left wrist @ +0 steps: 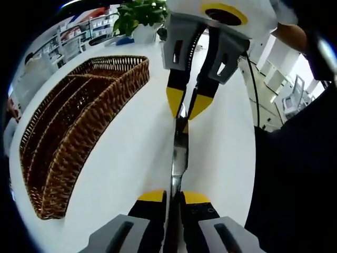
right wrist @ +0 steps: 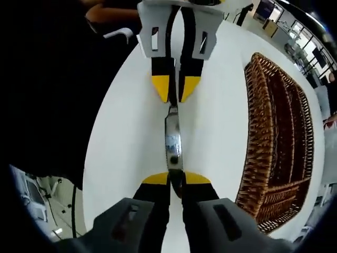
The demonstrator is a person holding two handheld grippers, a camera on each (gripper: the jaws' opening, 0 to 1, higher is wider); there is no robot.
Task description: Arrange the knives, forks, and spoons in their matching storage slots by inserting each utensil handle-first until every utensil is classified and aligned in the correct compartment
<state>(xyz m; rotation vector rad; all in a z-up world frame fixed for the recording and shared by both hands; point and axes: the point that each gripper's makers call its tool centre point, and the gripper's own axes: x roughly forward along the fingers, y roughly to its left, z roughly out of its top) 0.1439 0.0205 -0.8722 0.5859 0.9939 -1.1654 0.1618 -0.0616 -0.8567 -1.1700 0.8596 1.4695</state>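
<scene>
A shiny metal utensil (left wrist: 179,158) (right wrist: 172,141) hangs over the white table (left wrist: 131,158), held at both ends. My left gripper (left wrist: 174,196) is shut on its near end in the left gripper view. My right gripper (left wrist: 188,108) comes in from the top there, shut on the far end. In the right gripper view my right gripper (right wrist: 176,179) clamps the near end, and the left gripper (right wrist: 175,89) pinches the other end. Both ends are hidden in the jaws, so I cannot tell which kind of utensil it is. A brown wicker basket (left wrist: 79,121) (right wrist: 279,142) with long slots lies to the side.
A potted plant (left wrist: 139,16) stands beyond the basket's far end. A person in dark clothes (left wrist: 295,174) (right wrist: 52,79) stands close at the table's edge, with a hand (left wrist: 289,34) on the right gripper. Shelves (left wrist: 79,31) line the back wall.
</scene>
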